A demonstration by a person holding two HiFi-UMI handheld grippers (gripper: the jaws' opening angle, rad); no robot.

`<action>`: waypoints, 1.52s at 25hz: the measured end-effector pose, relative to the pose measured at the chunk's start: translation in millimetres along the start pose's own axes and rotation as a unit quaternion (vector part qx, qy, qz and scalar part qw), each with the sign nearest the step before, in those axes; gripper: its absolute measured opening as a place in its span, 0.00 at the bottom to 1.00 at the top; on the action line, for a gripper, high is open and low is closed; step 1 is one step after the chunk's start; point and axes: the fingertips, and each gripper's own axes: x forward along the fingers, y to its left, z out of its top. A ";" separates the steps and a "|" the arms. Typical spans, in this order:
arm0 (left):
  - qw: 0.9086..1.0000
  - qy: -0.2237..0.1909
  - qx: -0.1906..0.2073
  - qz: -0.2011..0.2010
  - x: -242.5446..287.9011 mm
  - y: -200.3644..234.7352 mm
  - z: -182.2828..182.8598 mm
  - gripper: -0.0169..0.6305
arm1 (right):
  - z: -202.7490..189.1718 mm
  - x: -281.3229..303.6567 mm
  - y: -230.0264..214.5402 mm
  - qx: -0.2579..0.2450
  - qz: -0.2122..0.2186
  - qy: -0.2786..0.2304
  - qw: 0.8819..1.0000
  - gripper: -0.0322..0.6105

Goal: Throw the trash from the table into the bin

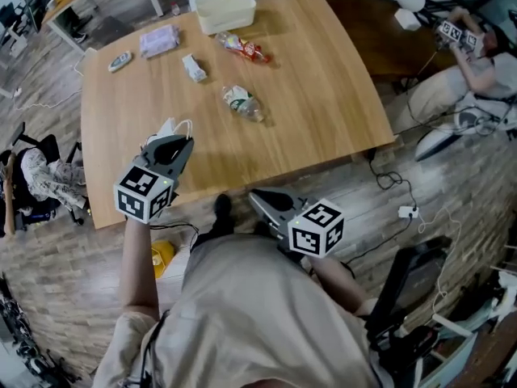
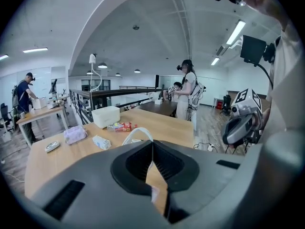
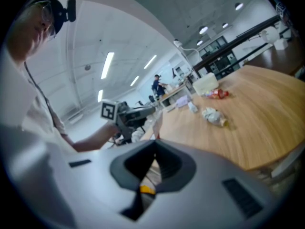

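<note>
My left gripper (image 1: 179, 141) hovers over the near left edge of the wooden table (image 1: 323, 111), shut on a white scrap with a thin loop (image 1: 173, 126), perhaps a face mask. The loop (image 2: 138, 134) sticks up past the closed jaws in the left gripper view (image 2: 152, 144). The right gripper view also shows that gripper (image 3: 127, 116) with the white scrap (image 3: 156, 121). My right gripper (image 1: 257, 196) sits below the table's front edge, shut and holding nothing (image 3: 155, 152). On the table lie a crumpled clear wrapper (image 1: 244, 103) and a red snack packet (image 1: 245, 49).
A white box (image 1: 225, 10), a purple pack (image 1: 159, 40), a small white pack (image 1: 194, 68) and a remote (image 1: 119, 61) lie at the table's far side. A yellow object (image 1: 161, 257) sits on the floor under the near left corner. People sit at the right (image 1: 464, 71) and left (image 1: 40, 176).
</note>
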 end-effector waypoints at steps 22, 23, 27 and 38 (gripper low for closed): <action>0.995 -0.051 0.040 0.073 -45.6 -35.5 31.0 0.07 | -16.4 -31.8 9.5 -0.010 0.016 -0.015 1.000 0.06; 0.995 -0.052 0.040 0.081 -51.1 -35.4 30.6 0.07 | -16.0 -31.1 10.8 -0.013 0.022 -0.012 1.000 0.06; 0.991 -0.061 0.034 0.110 -68.6 -39.8 28.3 0.07 | -17.2 -30.3 18.4 -0.037 0.047 0.008 0.998 0.06; 0.987 -0.067 0.020 0.143 -103.7 -89.9 15.7 0.07 | -59.0 -54.8 35.1 -0.029 0.094 0.059 0.993 0.06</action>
